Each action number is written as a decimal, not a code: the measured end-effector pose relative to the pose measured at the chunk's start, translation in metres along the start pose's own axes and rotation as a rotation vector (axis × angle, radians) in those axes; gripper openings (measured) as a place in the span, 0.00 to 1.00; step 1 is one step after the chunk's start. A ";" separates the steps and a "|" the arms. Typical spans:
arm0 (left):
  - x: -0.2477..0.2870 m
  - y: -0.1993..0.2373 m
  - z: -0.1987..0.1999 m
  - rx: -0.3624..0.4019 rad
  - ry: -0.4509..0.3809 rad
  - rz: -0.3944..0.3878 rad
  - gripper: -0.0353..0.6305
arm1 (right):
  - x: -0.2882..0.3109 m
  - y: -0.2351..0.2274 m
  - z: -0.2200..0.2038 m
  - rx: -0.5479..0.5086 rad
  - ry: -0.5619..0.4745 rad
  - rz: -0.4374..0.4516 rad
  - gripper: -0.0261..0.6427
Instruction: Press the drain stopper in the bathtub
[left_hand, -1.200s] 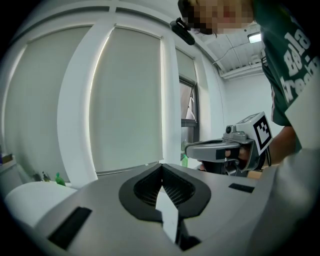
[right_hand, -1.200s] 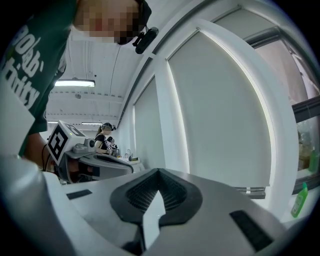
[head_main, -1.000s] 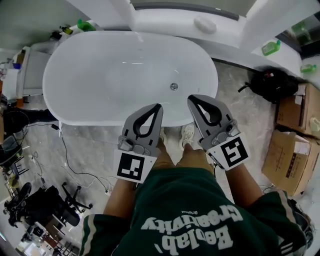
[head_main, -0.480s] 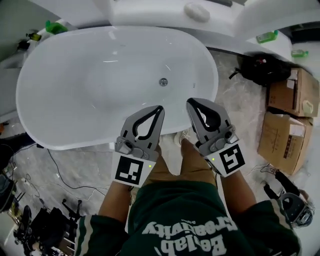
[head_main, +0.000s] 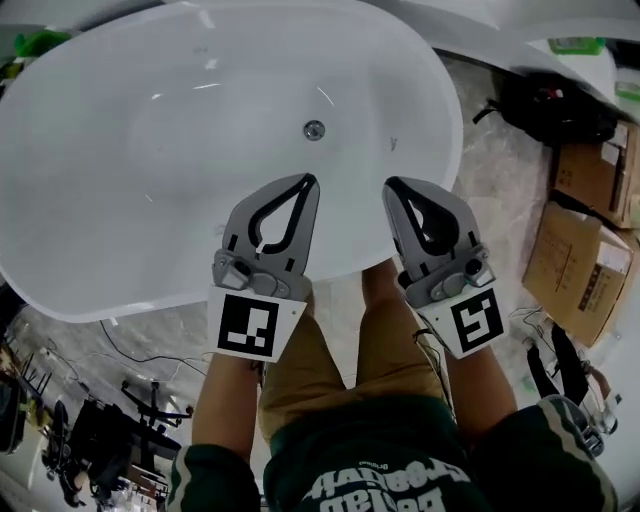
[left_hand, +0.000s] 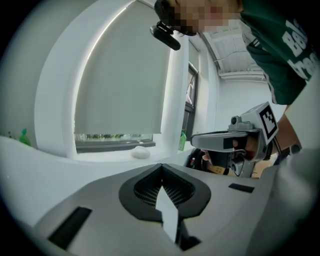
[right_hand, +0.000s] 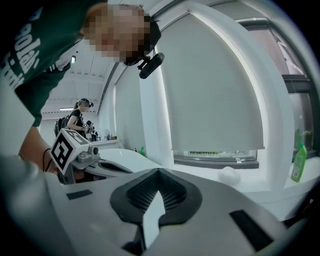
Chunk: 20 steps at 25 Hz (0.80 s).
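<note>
Approach to stopper (head_main: 314, 129): no contact yet.

Stopper: sits small and round on the floor of the tub (head_main: 120, 220), past the near rim, ahead of both grippers and, by judgement, well below them. Left gripper (head_main: 306, 182): jaws closed tip to tip, nothing between; points almost straight at the stopper; nearer of the two. Right gripper (head_main: 392, 186): jaws likewise closed and empty; held just beside the left, with the stopper ahead and off to its left. No long axis to align with on a round stopper. Calls for a forward and downward reach into the tub, most likely with the left tips, to press from above.
</note>
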<state>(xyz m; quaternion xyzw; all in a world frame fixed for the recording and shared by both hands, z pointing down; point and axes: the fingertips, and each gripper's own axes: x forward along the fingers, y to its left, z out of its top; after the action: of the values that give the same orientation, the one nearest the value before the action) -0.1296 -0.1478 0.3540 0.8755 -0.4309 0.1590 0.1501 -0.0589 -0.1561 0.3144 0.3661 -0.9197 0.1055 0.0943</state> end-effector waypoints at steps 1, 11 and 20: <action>0.012 0.001 -0.017 -0.052 0.012 0.012 0.07 | 0.003 -0.006 -0.015 0.003 0.016 0.008 0.06; 0.110 0.010 -0.174 -0.132 0.250 0.119 0.07 | 0.003 -0.054 -0.104 0.082 0.082 0.073 0.06; 0.176 0.015 -0.276 -0.024 0.432 0.064 0.07 | 0.018 -0.081 -0.140 0.134 0.063 0.089 0.06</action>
<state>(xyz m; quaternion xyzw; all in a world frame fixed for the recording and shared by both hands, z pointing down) -0.0817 -0.1708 0.6771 0.8050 -0.4183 0.3426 0.2444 -0.0019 -0.1885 0.4629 0.3271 -0.9224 0.1826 0.0937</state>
